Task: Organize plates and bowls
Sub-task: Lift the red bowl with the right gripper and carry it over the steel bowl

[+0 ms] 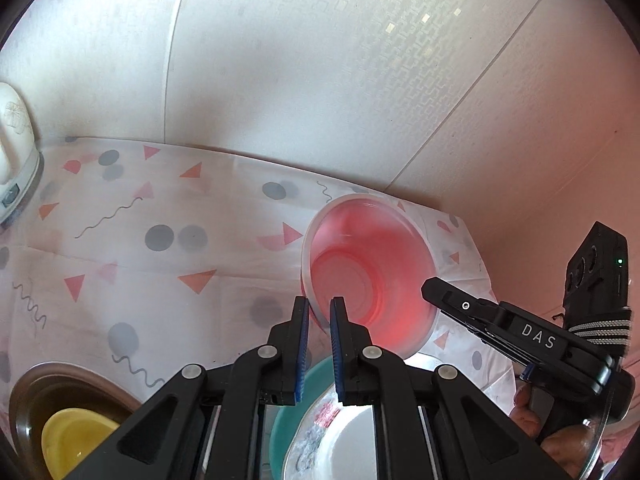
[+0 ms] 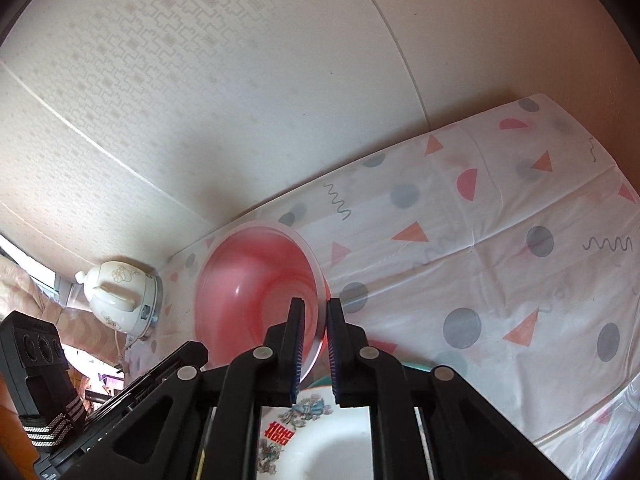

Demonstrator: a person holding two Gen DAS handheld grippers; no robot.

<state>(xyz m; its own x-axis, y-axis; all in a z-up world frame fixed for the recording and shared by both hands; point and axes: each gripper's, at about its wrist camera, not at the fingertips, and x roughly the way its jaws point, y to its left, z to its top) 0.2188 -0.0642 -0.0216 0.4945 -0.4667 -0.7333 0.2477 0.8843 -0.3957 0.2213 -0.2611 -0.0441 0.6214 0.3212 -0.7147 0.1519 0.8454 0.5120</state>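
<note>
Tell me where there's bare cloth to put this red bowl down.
Both grippers, left and right, pinch the red bowl by its rim. Widest bare cloth: right of the bowl, out to the table edge. Also free: between the kettle and the bowl, behind the metal bowl. Crowded: near edge, with the plate on the teal dish.

Bowls number four: one translucent pink plastic bowl (image 1: 370, 272) tilted at the jaws, one teal plastic bowl (image 1: 298, 408) beneath them, one yellow plastic bowl (image 1: 72, 440) to their lower left, sitting in one round metal bowl (image 1: 36, 388). One white ceramic plate with a floral rim and red characters (image 2: 316, 440) lies below the jaws. One white floral electric kettle (image 2: 116, 296) stands far left.
</note>
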